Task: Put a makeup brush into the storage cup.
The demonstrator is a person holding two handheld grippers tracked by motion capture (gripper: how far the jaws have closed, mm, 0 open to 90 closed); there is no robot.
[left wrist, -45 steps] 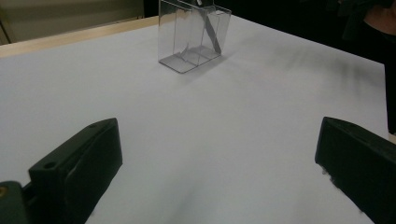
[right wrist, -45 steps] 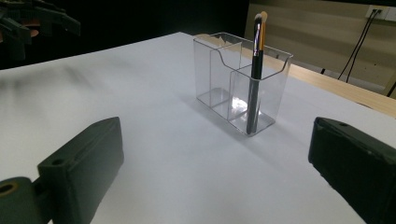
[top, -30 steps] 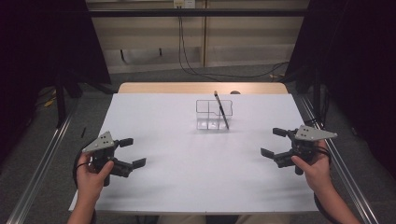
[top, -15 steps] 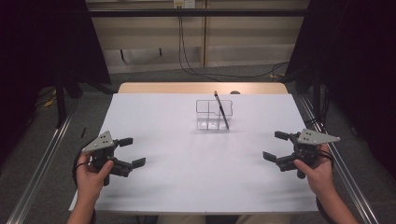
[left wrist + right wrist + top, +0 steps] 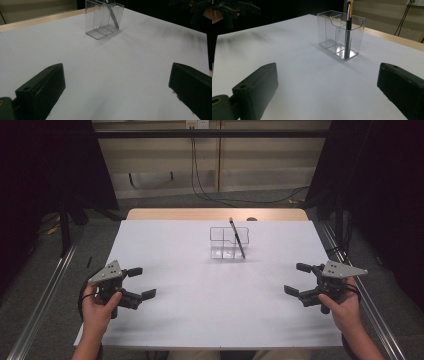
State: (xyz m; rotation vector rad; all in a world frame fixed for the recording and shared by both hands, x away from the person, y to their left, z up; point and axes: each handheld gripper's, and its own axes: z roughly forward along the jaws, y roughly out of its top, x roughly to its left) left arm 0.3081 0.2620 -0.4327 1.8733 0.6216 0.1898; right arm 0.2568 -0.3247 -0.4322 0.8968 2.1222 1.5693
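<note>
One white worktop (image 5: 210, 290) spans the middle of the high view. Two grippers hang over its lower edge: the left gripper (image 5: 141, 282) at lower left, the right gripper (image 5: 297, 279) at lower right, both with jaws wide and empty. One clear organizer (image 5: 229, 241) stands upper centre, well apart from both. One dark brush (image 5: 237, 237) leans in its right-hand compartment.
</note>
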